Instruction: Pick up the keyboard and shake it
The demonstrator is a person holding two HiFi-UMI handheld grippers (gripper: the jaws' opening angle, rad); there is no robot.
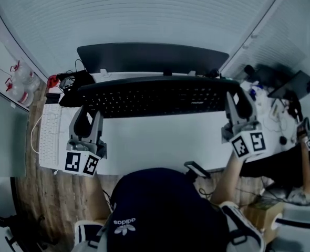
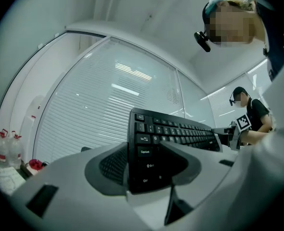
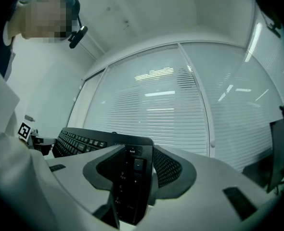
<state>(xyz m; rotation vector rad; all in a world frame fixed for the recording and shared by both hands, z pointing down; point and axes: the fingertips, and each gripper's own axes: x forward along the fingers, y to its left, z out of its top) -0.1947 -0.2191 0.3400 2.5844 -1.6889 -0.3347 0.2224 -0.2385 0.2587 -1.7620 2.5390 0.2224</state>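
- White worktop (image 1: 160,140), dark monitor (image 1: 152,56) at the back, slatted blinds behind it. Glass-walled office.
- Black keyboard (image 1: 155,96) is up in front of the monitor and spans between my two hands. Looks clear of the worktop, keys facing me.
- Left hand-held gripper (image 2: 144,165): jaws closed onto the keyboard's left end, pads on front and back faces near the Caps Lock and Shift keys.
- Right hand-held gripper (image 3: 135,177): same on the numpad end, jaws clamped across the thin body.
- Risk 1: it's only an end pinch on a long, thin board. A hard shake could let one end slide or pivot out of the pads, and then it drops.
- Risk 2: the monitor is just behind, so a forward swing could clip the screen.
- Risk 3: hands out of sync would twist the board between the grips.
- Also here: white keyboard (image 1: 49,135) at the worktop's left edge, bottles (image 1: 21,80) far left, another person (image 1: 307,140) at the right.
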